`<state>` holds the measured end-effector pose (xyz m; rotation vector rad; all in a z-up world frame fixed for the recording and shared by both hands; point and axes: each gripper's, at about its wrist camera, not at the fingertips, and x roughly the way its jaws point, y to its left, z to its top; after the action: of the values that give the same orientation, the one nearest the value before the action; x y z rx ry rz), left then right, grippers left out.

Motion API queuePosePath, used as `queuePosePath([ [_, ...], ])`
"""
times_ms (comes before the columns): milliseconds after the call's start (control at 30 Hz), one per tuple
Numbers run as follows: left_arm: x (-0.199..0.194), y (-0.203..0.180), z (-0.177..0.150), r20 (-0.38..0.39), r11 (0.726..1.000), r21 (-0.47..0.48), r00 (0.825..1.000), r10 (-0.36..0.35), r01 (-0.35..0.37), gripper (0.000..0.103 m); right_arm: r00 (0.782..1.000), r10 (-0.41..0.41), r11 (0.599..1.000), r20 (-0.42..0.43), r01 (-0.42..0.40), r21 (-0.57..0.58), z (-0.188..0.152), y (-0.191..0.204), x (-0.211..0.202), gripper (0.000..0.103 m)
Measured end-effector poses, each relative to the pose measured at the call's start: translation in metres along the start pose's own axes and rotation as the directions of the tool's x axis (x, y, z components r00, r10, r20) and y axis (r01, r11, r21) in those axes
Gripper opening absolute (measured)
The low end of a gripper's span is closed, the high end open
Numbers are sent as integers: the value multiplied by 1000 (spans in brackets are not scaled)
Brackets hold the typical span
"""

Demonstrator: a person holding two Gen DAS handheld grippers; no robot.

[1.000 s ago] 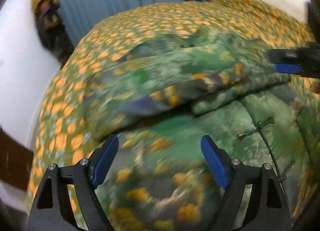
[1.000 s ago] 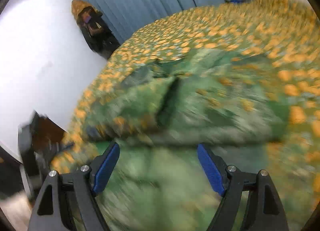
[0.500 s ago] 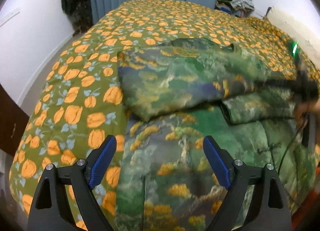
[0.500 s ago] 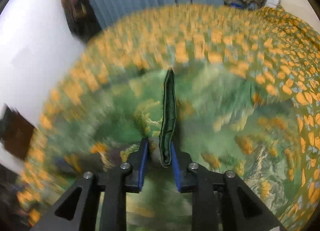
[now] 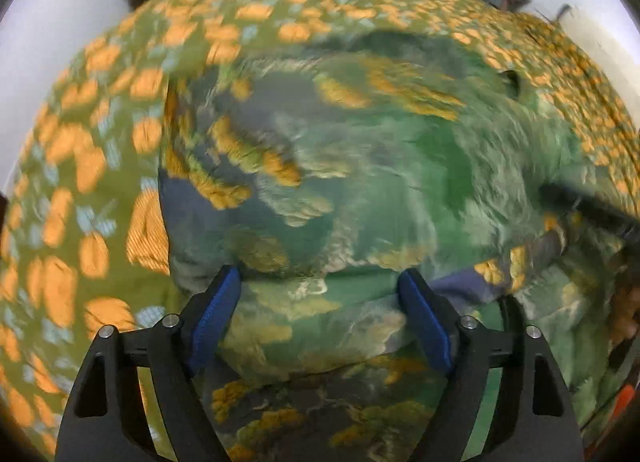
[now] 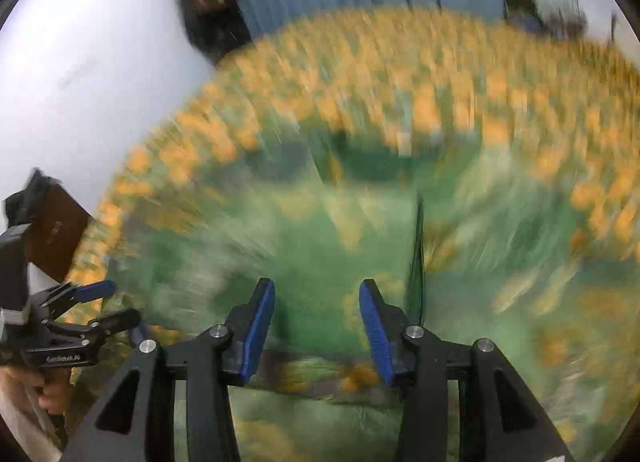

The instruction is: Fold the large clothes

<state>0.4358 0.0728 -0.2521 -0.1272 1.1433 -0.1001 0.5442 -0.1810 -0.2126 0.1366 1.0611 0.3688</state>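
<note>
While the left wrist view looks down, the left tool (image 5: 320, 314) hangs wide open over the big green garment (image 5: 360, 182), which lies partly folded on the bed (image 5: 80, 182). Nothing is pinched in it. A folded edge sits right at its tips, at six o'clock. The next move looks like biting that edge and lifting it over.

From the right wrist view, which is very blurry, the right tool (image 6: 316, 314) is partly open, and its jaws have just been opening. Green cloth lies under them, but the pads do not seem to squeeze it. The left tool shows at nine o'clock. No boxes or baskets are seen.
</note>
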Motion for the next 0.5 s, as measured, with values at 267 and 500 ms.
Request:
queuePosePath([
  [267, -53, -12, 28, 17, 999, 28, 999, -28, 27, 83, 999, 13, 1000, 50, -12, -24, -17, 0, -1, 42],
  [500, -50, 4, 80, 129, 997, -71, 992, 10, -1, 95, 999, 10, 1000, 50, -9, -22, -19, 0, -2, 42],
])
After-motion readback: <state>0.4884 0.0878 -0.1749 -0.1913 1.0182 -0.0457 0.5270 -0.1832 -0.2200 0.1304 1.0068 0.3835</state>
